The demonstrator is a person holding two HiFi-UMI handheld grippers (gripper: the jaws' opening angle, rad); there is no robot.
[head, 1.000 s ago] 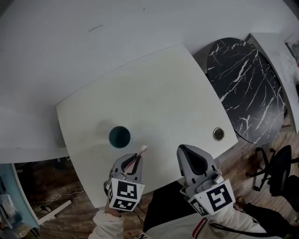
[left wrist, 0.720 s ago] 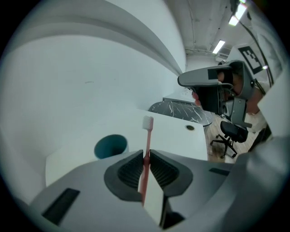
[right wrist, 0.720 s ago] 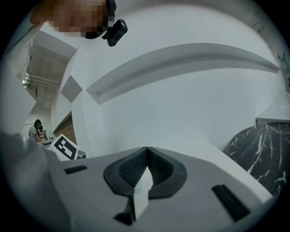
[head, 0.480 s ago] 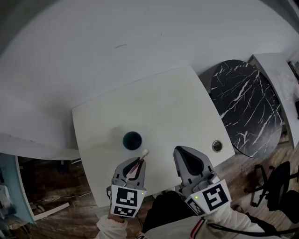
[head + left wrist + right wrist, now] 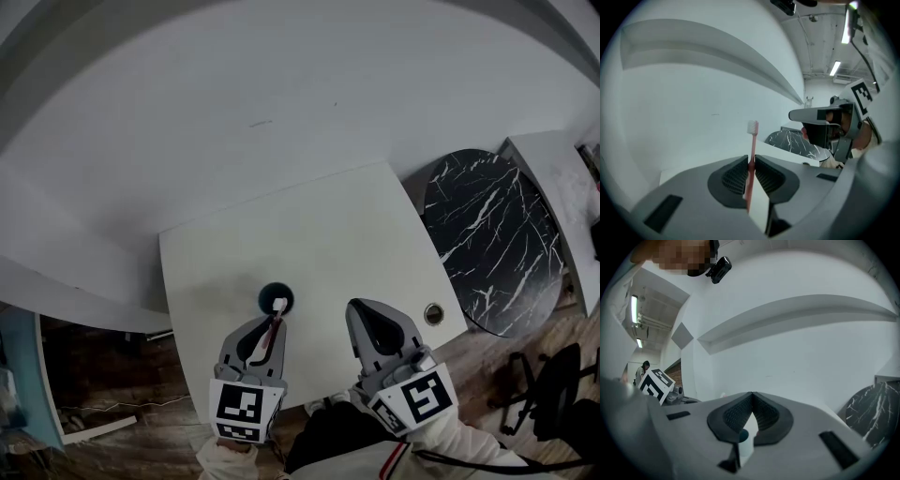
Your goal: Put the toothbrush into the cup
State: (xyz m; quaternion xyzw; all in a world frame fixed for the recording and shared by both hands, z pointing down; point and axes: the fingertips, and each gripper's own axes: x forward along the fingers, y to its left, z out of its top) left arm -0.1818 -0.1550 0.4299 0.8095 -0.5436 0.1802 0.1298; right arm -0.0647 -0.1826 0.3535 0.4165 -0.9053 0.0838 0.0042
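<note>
I see the left gripper clamped on the slim pink plastic toothbrush. Its handle is pinched between the ribbed pads and its white bristle head juts past the tips. In the head view that head overlaps the dark teal round cup on the white square table. The right gripper has its jaw tips together, with nothing between them.

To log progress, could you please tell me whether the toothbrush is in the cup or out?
Out: the toothbrush is clamped between the left gripper's jaws, bristles up in open air, with no cup around it.
</note>
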